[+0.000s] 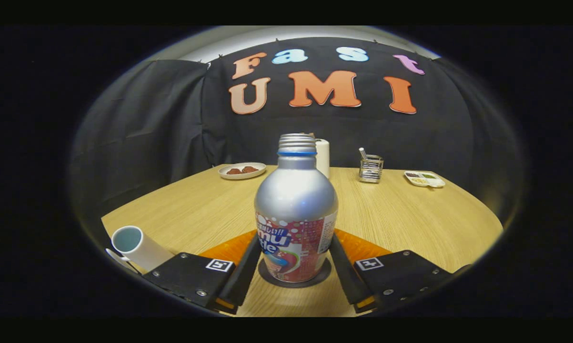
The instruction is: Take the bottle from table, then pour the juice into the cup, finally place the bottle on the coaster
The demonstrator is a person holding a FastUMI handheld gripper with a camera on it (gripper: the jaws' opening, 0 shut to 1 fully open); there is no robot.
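You are looking at a late stage of the job. The bottle [296,209] is standing upright on the dark round coaster [267,276], which is lying on the wooden table [410,214] just in front of an orange mat [362,247]. The bottle's cap is off, with the bare threaded neck showing at the top.

Your gripper [295,271] is sitting with one finger on either side of the bottle's labelled lower body. The fingers are lying very close against the label, but whether both are pressing on it or have just let go is something you cannot tell from here.

The cup [136,245] is standing at the near left, beside the left finger, its mouth showing a pale blue inside; whether juice is in it cannot be made out.

Judging by this, the take and the pour are probably behind you, and the bottle is already resting where it belongs. What seems left is only opening the fingers fully and drawing the gripper back toward you without knocking the bottle over.

Far across the table a plate [242,170], a white cylinder [322,157], a wire holder [371,168] and a small tray [424,178] are standing well apart from your work.
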